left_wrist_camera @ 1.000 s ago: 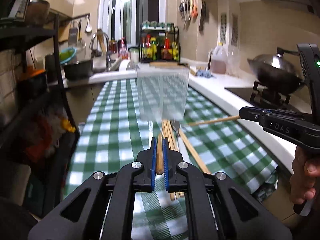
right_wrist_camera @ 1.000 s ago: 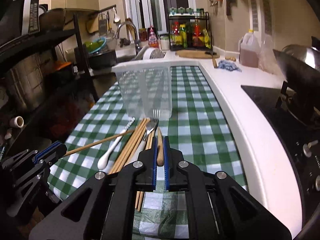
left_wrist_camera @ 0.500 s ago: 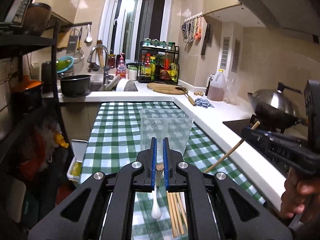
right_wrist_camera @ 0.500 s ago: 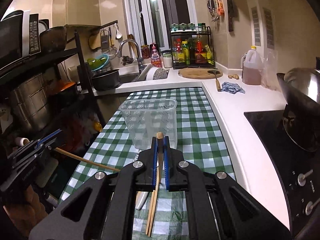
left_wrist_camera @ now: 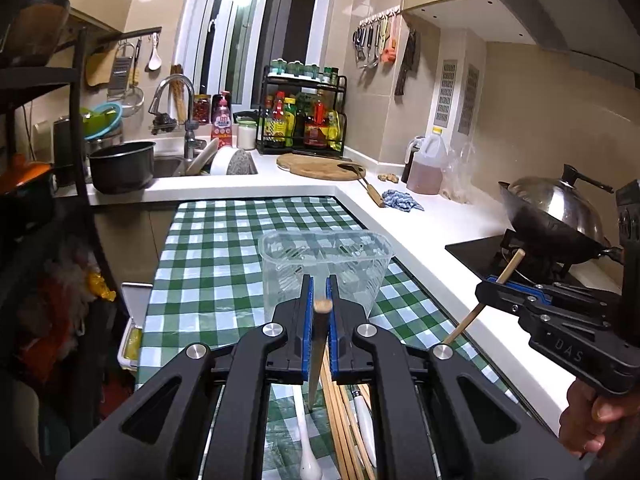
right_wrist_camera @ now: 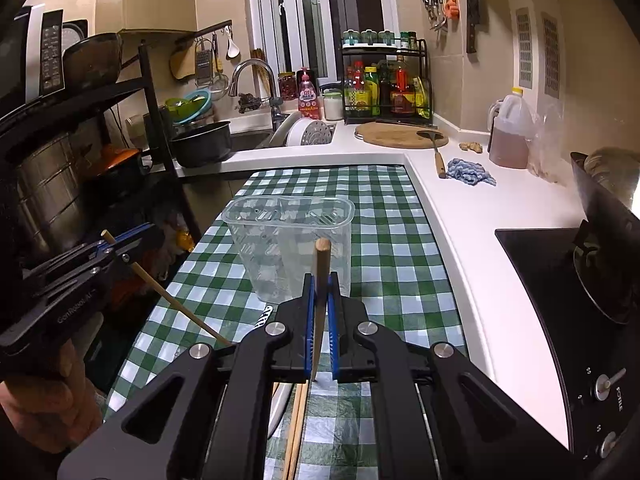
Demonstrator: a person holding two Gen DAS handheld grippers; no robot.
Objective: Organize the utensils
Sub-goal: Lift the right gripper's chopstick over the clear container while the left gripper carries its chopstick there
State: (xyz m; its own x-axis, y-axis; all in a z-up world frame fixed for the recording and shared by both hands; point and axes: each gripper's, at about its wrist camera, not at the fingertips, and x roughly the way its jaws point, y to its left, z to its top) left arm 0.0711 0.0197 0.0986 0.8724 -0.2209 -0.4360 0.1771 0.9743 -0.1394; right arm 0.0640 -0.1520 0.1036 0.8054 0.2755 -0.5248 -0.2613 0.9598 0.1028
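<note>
As the left wrist view shows, our left tool (left_wrist_camera: 319,312) is clamped on a chopstick (left_wrist_camera: 317,354) near its thick end; we judge it light, stiff, slippery. The clear holder (left_wrist_camera: 324,268) stands just ahead on the surface (left_wrist_camera: 208,248).

In the right wrist view, our right tool (right_wrist_camera: 321,308) likewise grips a second chopstick (right_wrist_camera: 320,280); loose chopsticks (right_wrist_camera: 296,420) lie below; nothing blocks the holder.

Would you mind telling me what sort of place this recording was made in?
A home kitchen, almost certainly: a sink with a faucet, a rack of sauce bottles, and a lidded wok on a hob beside the counter.
</note>
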